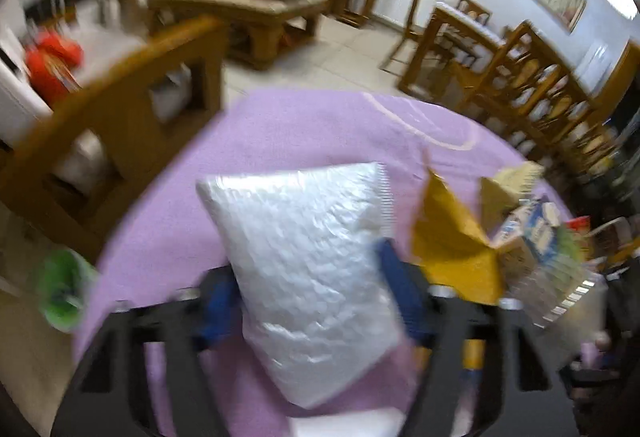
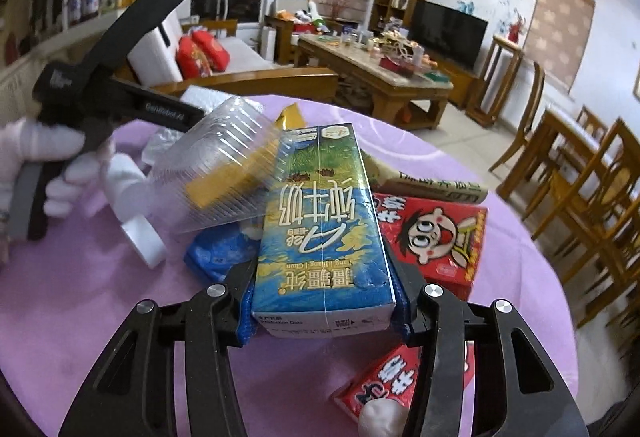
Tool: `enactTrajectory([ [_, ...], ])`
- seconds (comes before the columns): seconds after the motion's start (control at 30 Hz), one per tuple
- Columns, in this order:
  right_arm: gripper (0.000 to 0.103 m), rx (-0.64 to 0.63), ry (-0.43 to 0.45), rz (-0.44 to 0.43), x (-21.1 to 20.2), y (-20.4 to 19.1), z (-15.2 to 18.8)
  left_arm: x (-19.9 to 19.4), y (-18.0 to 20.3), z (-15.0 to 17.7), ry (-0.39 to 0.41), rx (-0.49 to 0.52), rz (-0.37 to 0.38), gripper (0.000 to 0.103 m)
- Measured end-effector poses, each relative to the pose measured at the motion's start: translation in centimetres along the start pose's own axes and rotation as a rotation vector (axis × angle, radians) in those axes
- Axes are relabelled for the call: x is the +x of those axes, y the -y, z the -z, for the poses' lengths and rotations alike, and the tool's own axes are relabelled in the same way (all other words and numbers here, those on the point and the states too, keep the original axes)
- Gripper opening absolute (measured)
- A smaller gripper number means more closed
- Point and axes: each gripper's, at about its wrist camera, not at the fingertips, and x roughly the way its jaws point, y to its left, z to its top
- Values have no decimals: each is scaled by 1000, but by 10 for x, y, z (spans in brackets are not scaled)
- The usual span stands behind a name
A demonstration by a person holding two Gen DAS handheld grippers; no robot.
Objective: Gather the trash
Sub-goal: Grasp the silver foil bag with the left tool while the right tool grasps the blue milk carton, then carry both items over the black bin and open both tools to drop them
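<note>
My left gripper [image 1: 310, 277] is shut on a white bubble-wrap bag [image 1: 308, 261] and holds it above the purple tablecloth [image 1: 280, 129]. My right gripper [image 2: 324, 301] is shut on a blue and green milk carton [image 2: 324, 221], held above the cloth [image 2: 80, 297]. A clear ribbed plastic container [image 2: 224, 177] with a yellow bag behind it leans on the carton's left side. Red snack boxes [image 2: 436, 233] lie to the right and below the carton. The left gripper's body [image 2: 100, 93] and a white-gloved hand show at the left of the right wrist view.
A white tape roll [image 2: 146, 237], a blue packet [image 2: 216, 253] and a white crumpled ball [image 2: 380, 417] lie on the cloth. A yellow bag [image 1: 452, 237] and a green cup [image 1: 64, 289] show in the left wrist view. Wooden chairs [image 2: 580, 189], a sofa and a coffee table stand beyond.
</note>
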Motion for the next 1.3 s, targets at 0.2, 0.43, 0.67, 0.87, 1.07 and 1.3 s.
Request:
enactTrajectory([
  [0.2,51,127,52,-73,-39,22,-4,-24,-2,11,75,-40,70,29],
  [0.43,51,309,131,-207,-104,59,8,-87,17,25,262,-39,88,22],
  [0.67,51,409,202,-287,-168,91,38,-133,79,39,350,63,133,20],
  [0.87,51,488,288,-238,-236,136,81,-136,175,62,325,209,288,20],
  [1.07,51,601,343,-46,-305,205,148,-96,280,85,230,320,459,20],
  [1.3,51,733,252,286,-341,275,253,-13,401,122,72,402,614,20],
])
